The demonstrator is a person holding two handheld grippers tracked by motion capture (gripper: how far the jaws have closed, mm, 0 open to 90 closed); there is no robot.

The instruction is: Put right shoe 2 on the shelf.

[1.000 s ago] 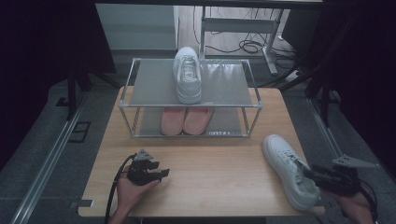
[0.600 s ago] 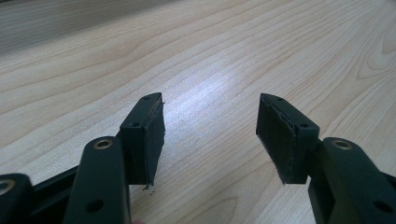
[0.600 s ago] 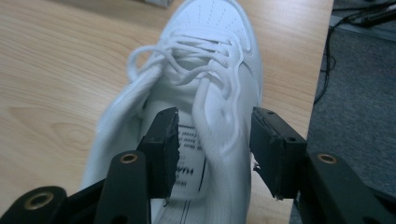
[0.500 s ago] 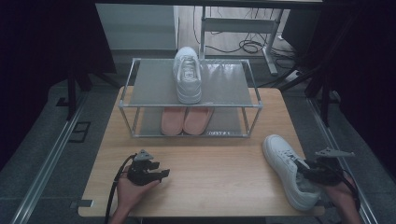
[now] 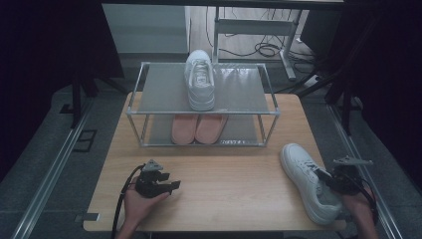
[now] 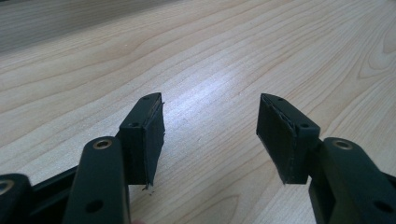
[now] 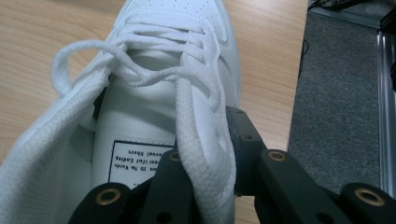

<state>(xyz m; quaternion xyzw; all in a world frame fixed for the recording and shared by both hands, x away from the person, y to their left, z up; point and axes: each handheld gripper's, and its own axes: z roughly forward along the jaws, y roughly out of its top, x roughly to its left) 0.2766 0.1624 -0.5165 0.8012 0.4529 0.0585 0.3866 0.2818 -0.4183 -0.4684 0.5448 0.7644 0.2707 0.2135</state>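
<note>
Shoe [image 5: 309, 181] lies at the table's [image 5: 224, 199] near right corner, toe pointing far-left, with the right gripper [image 5: 332, 179] reaching in level from the right, hand low at the edge. Left gripper [image 5: 171, 185] rests near left, cradled from below. Left gripper view: jaws apart over bare wood. Right gripper view: jaws, just closing, pinch the shoe's [image 7: 154, 93] collar wall

We see a dim, grainy high view with black surroundings; a soft glare patch lights the pale wooden table [image 6: 224, 84] at 12 o'clock, close up.
</note>
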